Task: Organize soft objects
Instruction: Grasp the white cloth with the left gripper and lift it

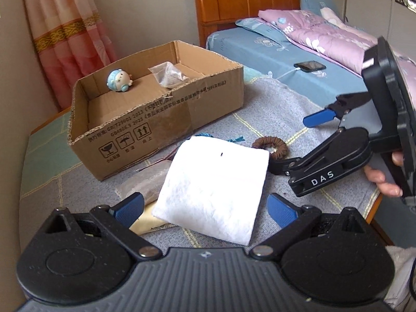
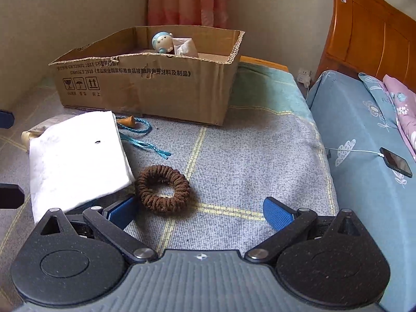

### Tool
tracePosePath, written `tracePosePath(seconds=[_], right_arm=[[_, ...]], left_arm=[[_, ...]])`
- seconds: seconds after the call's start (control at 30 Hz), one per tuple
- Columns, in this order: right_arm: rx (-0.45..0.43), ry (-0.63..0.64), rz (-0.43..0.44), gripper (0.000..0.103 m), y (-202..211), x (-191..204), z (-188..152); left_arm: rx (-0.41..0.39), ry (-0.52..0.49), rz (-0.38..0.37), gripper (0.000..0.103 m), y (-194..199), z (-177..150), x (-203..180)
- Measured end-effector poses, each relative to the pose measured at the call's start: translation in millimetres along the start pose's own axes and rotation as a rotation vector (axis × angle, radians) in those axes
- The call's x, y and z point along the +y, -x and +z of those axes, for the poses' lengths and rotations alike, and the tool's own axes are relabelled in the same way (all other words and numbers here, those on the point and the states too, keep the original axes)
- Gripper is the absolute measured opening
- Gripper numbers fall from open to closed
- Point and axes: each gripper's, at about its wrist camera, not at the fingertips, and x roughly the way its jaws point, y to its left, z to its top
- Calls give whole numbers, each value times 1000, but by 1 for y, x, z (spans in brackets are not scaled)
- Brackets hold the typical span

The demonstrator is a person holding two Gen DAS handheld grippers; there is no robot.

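Nearest the left wrist camera, the left gripper (image 1: 205, 208) stands with its 2 blue-padded fingers spread wide on either side of a white folded cloth (image 1: 215, 189), gripping nothing. That cloth lies on the grey blanket (image 2: 247, 156), partly over a beige packet (image 1: 145, 218). Just beside its far right corner sits a brown scrunchie (image 2: 163, 188), and the right gripper (image 2: 199, 215) is also spread wide and empty, its left finger beside the scrunchie. A teal cord (image 2: 145, 137) lies between cloth and cardboard box (image 2: 145, 85). At the blanket's far left corner, the box holds a small blue toy (image 1: 118, 80) and a clear bag (image 1: 169, 74). On the blue bed (image 2: 364, 143) lies a phone (image 2: 396, 161), plugged into a white cable.
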Motion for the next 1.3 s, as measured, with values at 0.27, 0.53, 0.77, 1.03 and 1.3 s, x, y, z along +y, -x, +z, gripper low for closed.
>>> tracePosePath(seconds=[0.27,0.53,0.77,1.03,1.3], right_arm=[[138,10,23,103,-6,-3,15],[141,4,28,103,-7,-3,15],[136,0,28,103,-8,-3,15],[127,-1,28,103,-7,-3,14],[118,-4,24,103,-5,-2,13]], left_arm=[[66,-157,-29,101,-26,10,-13],[112,-235,-14,101,-45,15,-18],[117,-226,-11,91,-51,16,-19],[54,-130,-43,32,-25,16,-12],[32,-76,-39,26,-20,10,-10]])
